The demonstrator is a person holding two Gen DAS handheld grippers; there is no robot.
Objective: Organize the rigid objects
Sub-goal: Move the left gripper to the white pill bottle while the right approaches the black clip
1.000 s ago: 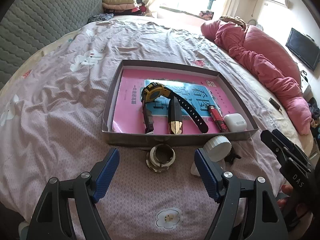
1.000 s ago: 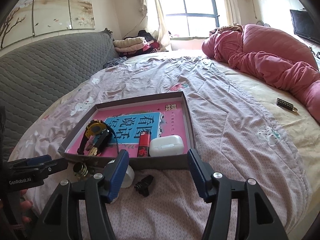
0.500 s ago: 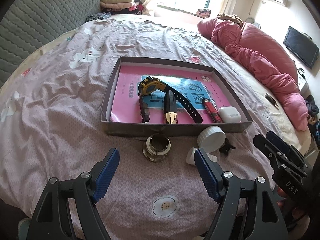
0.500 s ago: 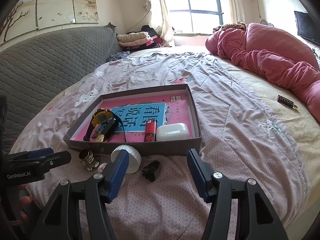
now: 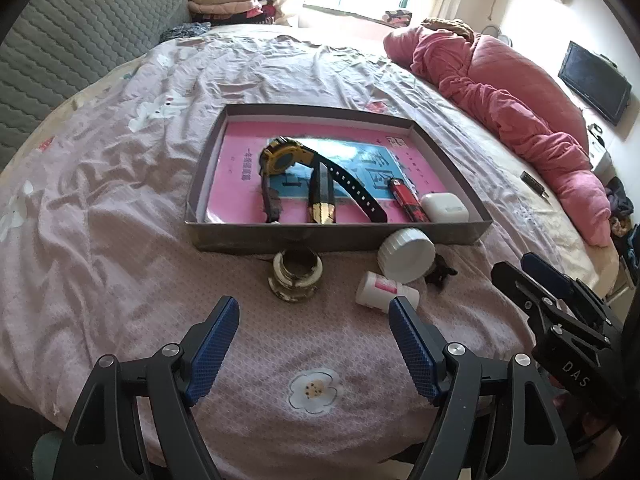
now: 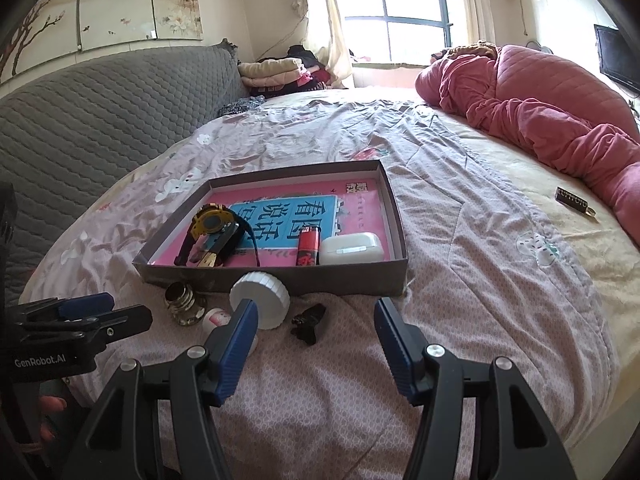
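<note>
Your left tool [image 5: 314, 314] and right tool [image 6: 316, 318] both hover above the bed [image 5: 100, 240], jaws apart, nothing between the pads. The shallow box [image 5: 336, 236] sits on the bedspread and holds a yellow watch [image 5: 286, 158], a black-and-gold pen [image 5: 320, 200], a red lighter [image 5: 406, 200] and a white earbud case [image 5: 444, 208]. Outside, just beside the box's near wall, lie a small glass jar [image 5: 297, 276], a white screw cap [image 5: 406, 254], a small white bottle [image 5: 382, 290] and a black clip [image 6: 308, 322].
</note>
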